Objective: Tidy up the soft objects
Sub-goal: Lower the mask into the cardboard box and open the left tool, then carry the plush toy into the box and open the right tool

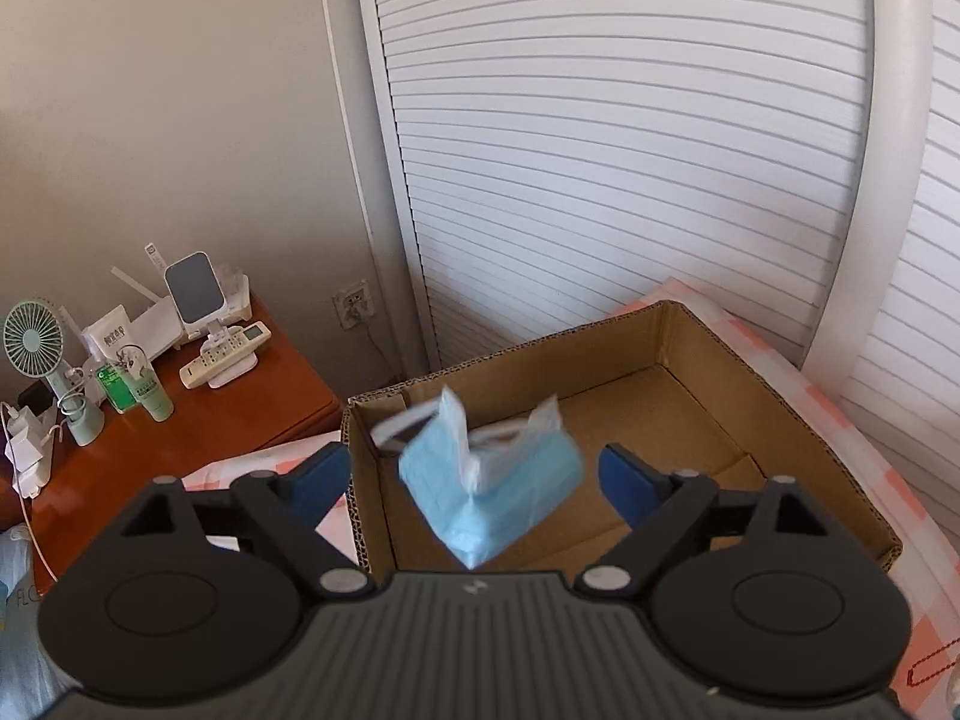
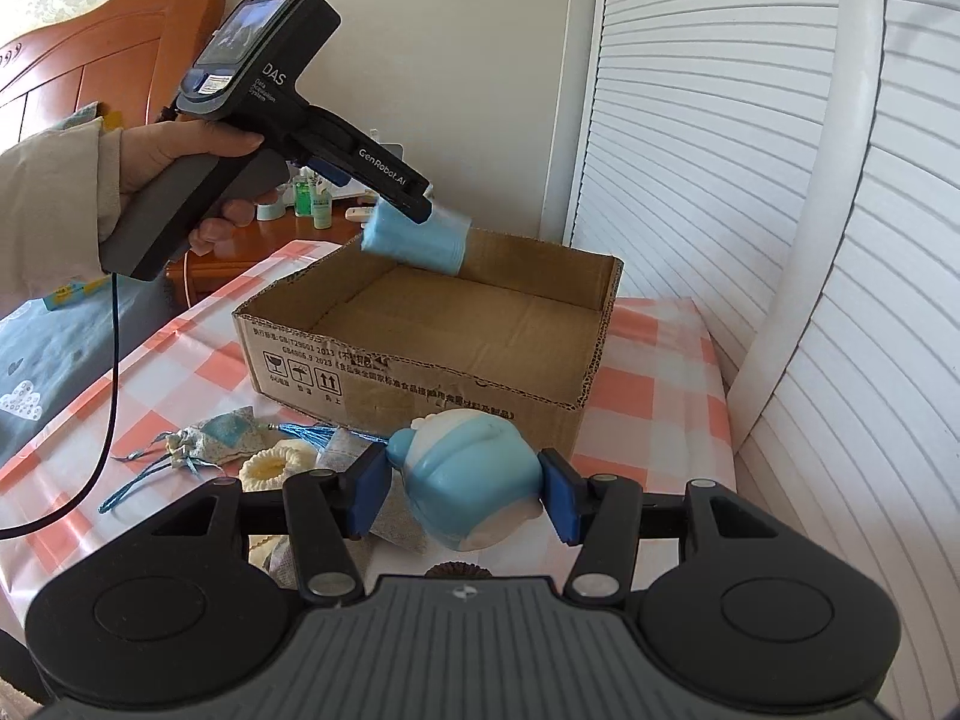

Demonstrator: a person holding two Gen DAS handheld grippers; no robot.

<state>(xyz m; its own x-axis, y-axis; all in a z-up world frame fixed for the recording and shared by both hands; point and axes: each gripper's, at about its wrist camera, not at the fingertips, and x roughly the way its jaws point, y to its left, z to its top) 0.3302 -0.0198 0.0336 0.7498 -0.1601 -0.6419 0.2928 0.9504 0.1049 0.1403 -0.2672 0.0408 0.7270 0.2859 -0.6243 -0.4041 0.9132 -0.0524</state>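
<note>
Over the one cardboard box point(image 2: 420, 324), left gripper point(image 1: 474, 474) spread wide around a blurry blue face mask point(image 1: 492, 480); right gripper point(image 2: 465, 489) clamps one blue plush toy point(image 2: 468, 480).

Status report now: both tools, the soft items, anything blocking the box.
Left tool open, blue face mask loose between fingers, above cardboard box. Right tool shut on blue plush toy. Box empty, nothing blocking.

Left gripper point(image 2: 414, 207) body reads "DAS" and "GenRobot.AI"
</note>
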